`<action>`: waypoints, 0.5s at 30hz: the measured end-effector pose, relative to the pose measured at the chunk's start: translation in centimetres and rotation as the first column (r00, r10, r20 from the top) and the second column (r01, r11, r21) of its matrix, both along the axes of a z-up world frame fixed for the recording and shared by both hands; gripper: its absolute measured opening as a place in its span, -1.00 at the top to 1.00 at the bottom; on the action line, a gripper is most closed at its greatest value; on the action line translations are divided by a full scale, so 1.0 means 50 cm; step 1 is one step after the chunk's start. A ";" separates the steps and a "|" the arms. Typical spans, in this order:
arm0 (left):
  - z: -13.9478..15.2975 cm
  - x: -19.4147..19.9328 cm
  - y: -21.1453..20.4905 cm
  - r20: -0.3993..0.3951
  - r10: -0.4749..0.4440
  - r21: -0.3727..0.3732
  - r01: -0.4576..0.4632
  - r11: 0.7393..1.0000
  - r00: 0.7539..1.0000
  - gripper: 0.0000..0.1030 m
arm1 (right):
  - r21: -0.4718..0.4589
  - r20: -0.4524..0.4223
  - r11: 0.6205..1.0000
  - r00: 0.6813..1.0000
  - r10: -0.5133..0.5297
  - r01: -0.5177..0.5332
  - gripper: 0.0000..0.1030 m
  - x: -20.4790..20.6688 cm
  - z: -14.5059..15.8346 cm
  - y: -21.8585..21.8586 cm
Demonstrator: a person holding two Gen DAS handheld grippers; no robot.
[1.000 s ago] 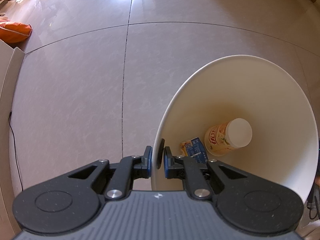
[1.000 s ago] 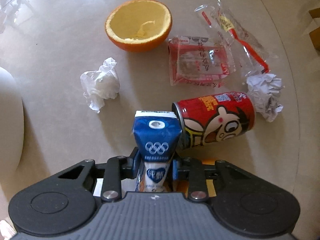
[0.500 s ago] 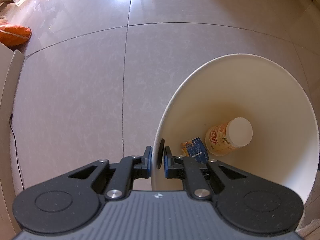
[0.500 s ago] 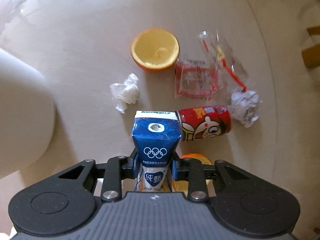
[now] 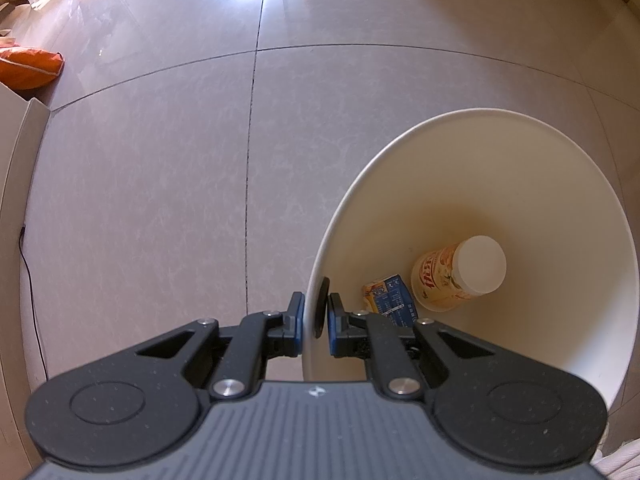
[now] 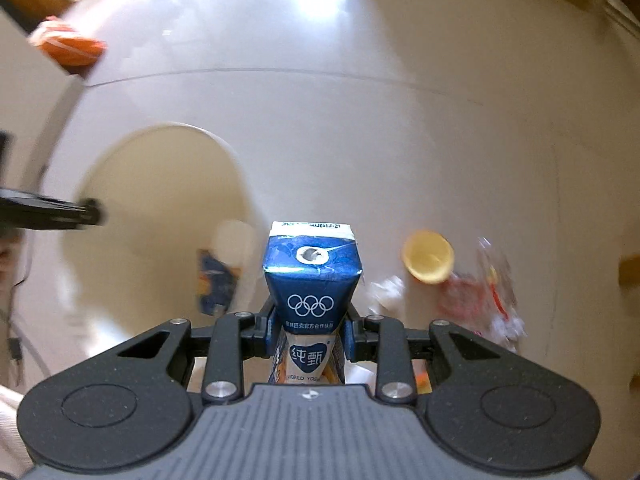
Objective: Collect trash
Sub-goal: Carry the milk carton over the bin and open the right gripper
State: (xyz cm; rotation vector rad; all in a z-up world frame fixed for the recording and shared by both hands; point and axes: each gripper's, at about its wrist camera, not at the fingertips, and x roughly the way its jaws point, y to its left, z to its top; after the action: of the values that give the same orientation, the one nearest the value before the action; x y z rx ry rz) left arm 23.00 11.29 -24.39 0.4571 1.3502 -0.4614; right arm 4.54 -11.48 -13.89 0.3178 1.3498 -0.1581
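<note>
The right hand-held gripper [image 6: 311, 330] is clenching the blue milk carton [image 6: 312, 280] between its pads, holding it upright in the air, high over the floor [image 6: 400, 120]. Just to its left the white bin [image 6: 160, 200] is gaping open, and to its right, down on the floor, the orange half [image 6: 428, 256] and blurred wrappers [image 6: 480, 296] are lying. The left hand-held gripper [image 5: 314, 312] is pinching the bin's rim [image 5: 316, 304], pointing down, with a cup [image 5: 460, 276] and a flattened carton [image 5: 390, 296] lying inside ahead of it.
</note>
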 end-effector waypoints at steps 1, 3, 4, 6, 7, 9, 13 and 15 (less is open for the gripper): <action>0.000 -0.001 0.001 0.000 0.000 -0.001 0.000 1.000 1.000 0.81 | 0.007 0.010 1.000 1.000 0.020 -0.020 0.34 0.012 0.010 0.017; 0.000 -0.002 0.002 0.001 0.000 -0.002 0.000 1.000 1.000 0.81 | 0.010 0.018 0.998 0.998 0.060 -0.060 0.34 0.031 0.025 0.051; 0.000 -0.002 0.002 0.002 0.000 -0.001 0.000 1.000 1.000 0.81 | 0.010 0.019 0.997 0.997 0.075 -0.075 0.34 0.037 0.027 0.062; 0.000 -0.003 0.002 0.005 -0.004 0.002 0.004 1.000 1.000 0.81 | 0.016 0.027 0.995 0.994 0.101 -0.102 0.34 0.050 0.029 0.088; -0.001 -0.004 0.001 0.005 -0.003 0.002 0.003 1.000 1.000 0.81 | 0.024 0.031 0.993 0.993 0.112 -0.112 0.34 0.056 0.031 0.101; -0.002 -0.004 0.001 0.005 -0.001 0.002 0.001 1.000 1.000 0.81 | 0.040 0.041 0.991 0.991 0.128 -0.130 0.34 0.072 0.028 0.119; -0.003 -0.003 0.002 0.003 0.002 0.001 -0.002 1.000 1.000 0.80 | 0.043 0.063 0.986 0.985 0.158 -0.160 0.20 0.094 0.035 0.154; -0.003 -0.003 0.001 0.003 0.002 0.002 -0.002 1.000 1.000 0.80 | 0.044 0.076 0.985 0.984 0.163 -0.167 0.08 0.097 0.040 0.160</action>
State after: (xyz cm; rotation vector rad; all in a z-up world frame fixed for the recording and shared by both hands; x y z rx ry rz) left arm 22.87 11.36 -24.54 0.4572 1.3484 -0.4576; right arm 9.37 -3.47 -11.87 0.2499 1.3032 0.0254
